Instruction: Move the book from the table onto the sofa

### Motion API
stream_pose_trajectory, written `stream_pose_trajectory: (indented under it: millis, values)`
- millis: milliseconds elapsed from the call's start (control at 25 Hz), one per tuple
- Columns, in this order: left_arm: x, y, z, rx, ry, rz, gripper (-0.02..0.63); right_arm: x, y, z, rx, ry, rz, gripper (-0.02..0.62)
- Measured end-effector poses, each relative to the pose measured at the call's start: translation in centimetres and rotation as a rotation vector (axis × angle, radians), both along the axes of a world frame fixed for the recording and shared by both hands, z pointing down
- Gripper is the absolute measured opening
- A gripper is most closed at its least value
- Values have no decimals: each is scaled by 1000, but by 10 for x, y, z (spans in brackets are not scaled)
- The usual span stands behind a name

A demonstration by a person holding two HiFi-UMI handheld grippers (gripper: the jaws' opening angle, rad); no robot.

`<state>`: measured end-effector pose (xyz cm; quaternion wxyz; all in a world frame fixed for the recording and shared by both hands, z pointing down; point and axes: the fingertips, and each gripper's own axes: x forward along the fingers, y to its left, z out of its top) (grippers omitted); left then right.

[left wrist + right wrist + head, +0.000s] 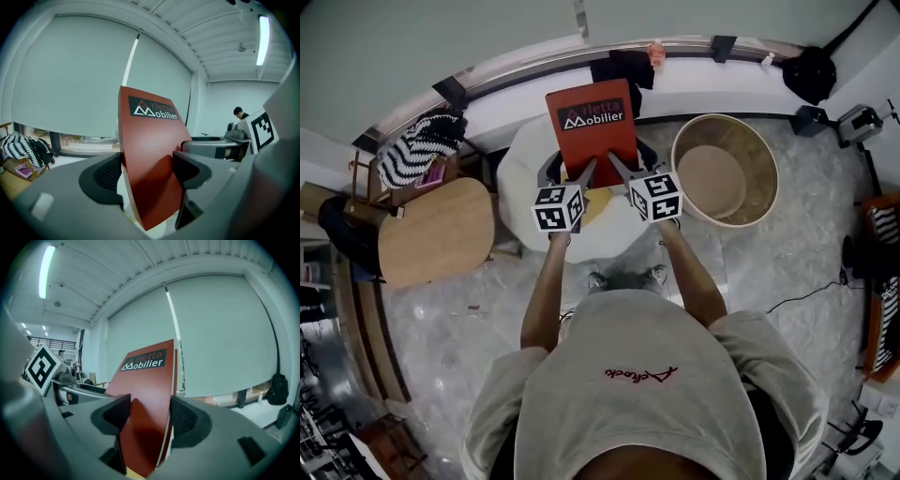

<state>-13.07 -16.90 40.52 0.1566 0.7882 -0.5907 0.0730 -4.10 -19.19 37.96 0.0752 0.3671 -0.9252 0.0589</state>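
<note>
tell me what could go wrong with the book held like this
The left hand-held gripper and right hand-held gripper pinch the red book only at its near edge, so it could pivot or slip out. If the two move unevenly, the cover may twist or bend.

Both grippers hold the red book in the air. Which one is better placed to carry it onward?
Right, by a little. The right gripper has the book straight between both pads; in the left gripper it sits slanted, near its corner. Using both seems safest.
</note>
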Motion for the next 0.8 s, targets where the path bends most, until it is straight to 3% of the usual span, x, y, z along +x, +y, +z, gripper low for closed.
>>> stream_pose_trajectory:
  millis: [400,800]
  values:
    - [-109,15,48,-79,26,-101,342,-113,4,47,-80,49,-106,270]
    - [-146,5,135,-206,48,-241,342,-157,-21,138,-195,94,-257,270]
